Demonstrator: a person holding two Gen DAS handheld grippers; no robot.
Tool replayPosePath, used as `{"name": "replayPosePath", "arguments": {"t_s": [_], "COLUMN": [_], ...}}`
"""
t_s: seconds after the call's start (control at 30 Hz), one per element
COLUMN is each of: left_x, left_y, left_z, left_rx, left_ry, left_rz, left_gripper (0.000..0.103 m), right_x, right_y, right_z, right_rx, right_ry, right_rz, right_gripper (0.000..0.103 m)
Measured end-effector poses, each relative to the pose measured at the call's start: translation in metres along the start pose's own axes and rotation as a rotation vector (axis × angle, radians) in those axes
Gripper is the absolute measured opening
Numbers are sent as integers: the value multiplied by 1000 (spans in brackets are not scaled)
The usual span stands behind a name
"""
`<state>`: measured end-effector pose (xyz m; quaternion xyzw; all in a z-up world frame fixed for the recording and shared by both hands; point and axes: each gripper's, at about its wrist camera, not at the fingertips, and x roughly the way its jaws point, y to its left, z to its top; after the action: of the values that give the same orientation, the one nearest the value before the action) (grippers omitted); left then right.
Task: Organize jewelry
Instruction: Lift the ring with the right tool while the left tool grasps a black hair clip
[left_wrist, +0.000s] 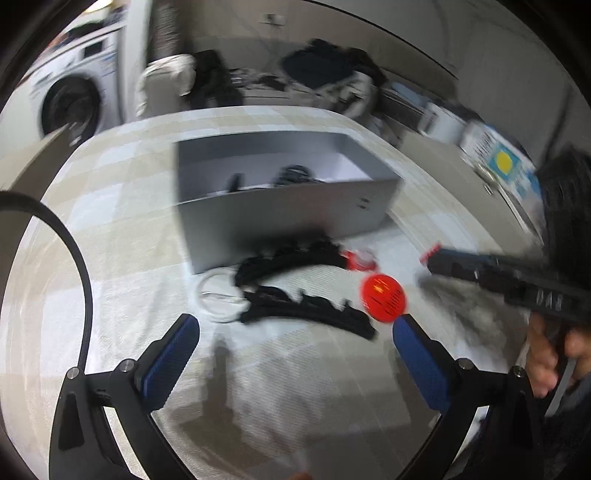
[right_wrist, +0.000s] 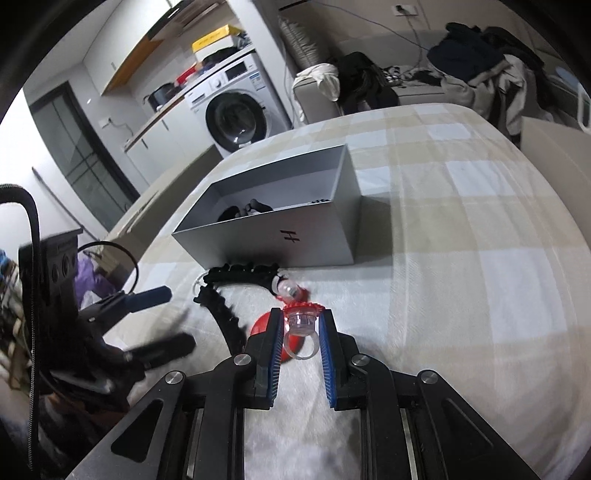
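My right gripper (right_wrist: 301, 314) is shut on a clear plastic ring with a red flower top (right_wrist: 302, 322), held just above the checked cloth. In the left wrist view the right gripper (left_wrist: 431, 254) comes in from the right with a bit of red at its tip. A second red and clear ring (right_wrist: 291, 290) (left_wrist: 360, 259) lies by two black toothed headbands (left_wrist: 306, 306) (right_wrist: 221, 310). Beside them lie a red round piece (left_wrist: 384, 297) (right_wrist: 260, 326) and a white bangle (left_wrist: 218, 295). Behind stands an open grey box (left_wrist: 288, 218) (right_wrist: 288, 236) with dark items inside. My left gripper (left_wrist: 295, 343) (right_wrist: 177, 321) hangs open over the headbands.
The checked cloth (right_wrist: 461, 221) covers the whole work surface. Beyond its far edge are a washing machine (right_wrist: 236, 114) and a sofa piled with clothes (right_wrist: 461, 70). A person's hand (left_wrist: 546, 362) grips the right tool's handle. A black cable (left_wrist: 79, 266) loops at the left.
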<state>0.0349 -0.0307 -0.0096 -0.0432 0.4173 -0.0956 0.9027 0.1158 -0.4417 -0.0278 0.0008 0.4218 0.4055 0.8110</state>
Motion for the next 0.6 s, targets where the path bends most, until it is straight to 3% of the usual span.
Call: {"name": "replayPosePath", "arguments": {"t_s": [0.17, 0.37, 0.5, 0.6], "left_x": [11, 20, 22, 24], "left_y": [-18, -18, -14, -13], "left_z": [0, 3, 4, 4], "left_rx": [143, 161, 136, 137], "left_ry": [33, 53, 57, 67], "left_rz": [17, 38, 14, 19], "left_gripper": [102, 102, 101, 93], "right_x": [-6, -4, -4, -4], "right_y": [-4, -5, -7, -8], "right_z": [-6, -10, -9, -8], "right_rx": [32, 36, 35, 39], "right_ry": [3, 13, 8, 3], "right_rz": [22, 18, 12, 12], "right_gripper": [18, 18, 18, 18]}}
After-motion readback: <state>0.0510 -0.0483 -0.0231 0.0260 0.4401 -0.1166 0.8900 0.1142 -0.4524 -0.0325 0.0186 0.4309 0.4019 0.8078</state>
